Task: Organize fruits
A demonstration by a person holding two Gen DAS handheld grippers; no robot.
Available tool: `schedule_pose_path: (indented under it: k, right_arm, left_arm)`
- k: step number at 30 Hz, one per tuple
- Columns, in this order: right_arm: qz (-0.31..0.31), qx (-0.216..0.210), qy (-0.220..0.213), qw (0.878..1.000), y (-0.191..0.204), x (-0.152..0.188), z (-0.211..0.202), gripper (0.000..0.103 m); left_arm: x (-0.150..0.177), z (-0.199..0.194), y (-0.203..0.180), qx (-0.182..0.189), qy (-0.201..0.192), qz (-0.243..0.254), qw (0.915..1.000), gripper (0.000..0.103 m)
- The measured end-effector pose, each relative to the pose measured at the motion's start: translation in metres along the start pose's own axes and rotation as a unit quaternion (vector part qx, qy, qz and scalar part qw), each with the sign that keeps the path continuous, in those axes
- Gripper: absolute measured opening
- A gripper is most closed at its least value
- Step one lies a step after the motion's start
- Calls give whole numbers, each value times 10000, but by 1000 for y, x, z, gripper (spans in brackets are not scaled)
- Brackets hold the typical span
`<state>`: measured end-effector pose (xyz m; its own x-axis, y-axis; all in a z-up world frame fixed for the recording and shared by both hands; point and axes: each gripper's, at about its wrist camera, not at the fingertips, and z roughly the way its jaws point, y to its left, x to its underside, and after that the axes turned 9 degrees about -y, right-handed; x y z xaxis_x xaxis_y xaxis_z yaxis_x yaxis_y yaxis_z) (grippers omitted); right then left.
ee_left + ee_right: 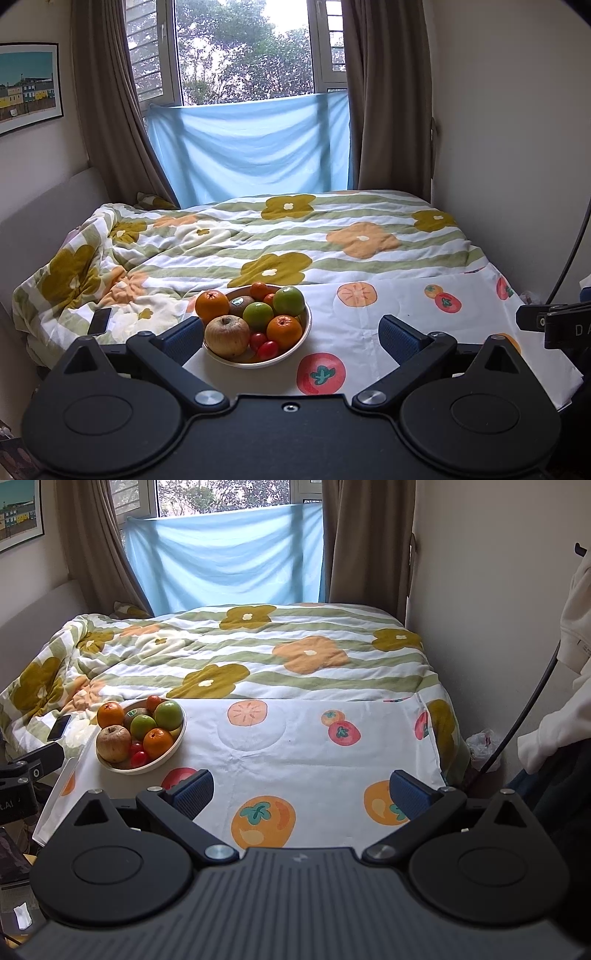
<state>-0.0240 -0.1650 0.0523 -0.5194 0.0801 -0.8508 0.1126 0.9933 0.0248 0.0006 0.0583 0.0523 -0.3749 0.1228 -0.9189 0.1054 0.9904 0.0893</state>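
A cream bowl (pixel 301 332) (pixel 176 742) heaped with fruit sits on a fruit-print cloth (pixel 388 314) (pixel 295 746). It holds oranges (pixel 212 305), green apples (pixel 288 301), a brownish apple (pixel 226 335), a kiwi (pixel 241 305) and small red tomatoes (pixel 267 349). My left gripper (pixel 291 338) is open just short of the bowl, its left pad beside the brownish apple. My right gripper (pixel 301 794) is open over the bare cloth, well right of the bowl, nothing between its fingers.
A flowered quilt (pixel 277 236) covers the bed behind the cloth. A dark phone (pixel 100 321) (pixel 59 728) lies on the quilt left of the bowl. Walls close in on both sides, a window with curtains at the back. A person's white sleeve (pixel 554 734) is at far right.
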Motion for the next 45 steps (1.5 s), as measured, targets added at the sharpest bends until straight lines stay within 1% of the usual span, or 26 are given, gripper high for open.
schedule_pose_path:
  k: [12, 19, 45]
  right_arm:
    - [17, -13, 31, 10000, -1, -2, 3, 103]
    - [50, 25, 66, 10000, -1, -2, 9, 103]
    - [71, 45, 98, 9999, 0, -1, 11, 103]
  left_arm:
    - [-1, 0, 4, -53, -33, 20, 10000, 103]
    - [0, 1, 6, -43, 19, 4, 10000, 103]
    - [2, 4, 4, -52, 68, -11, 10000, 103]
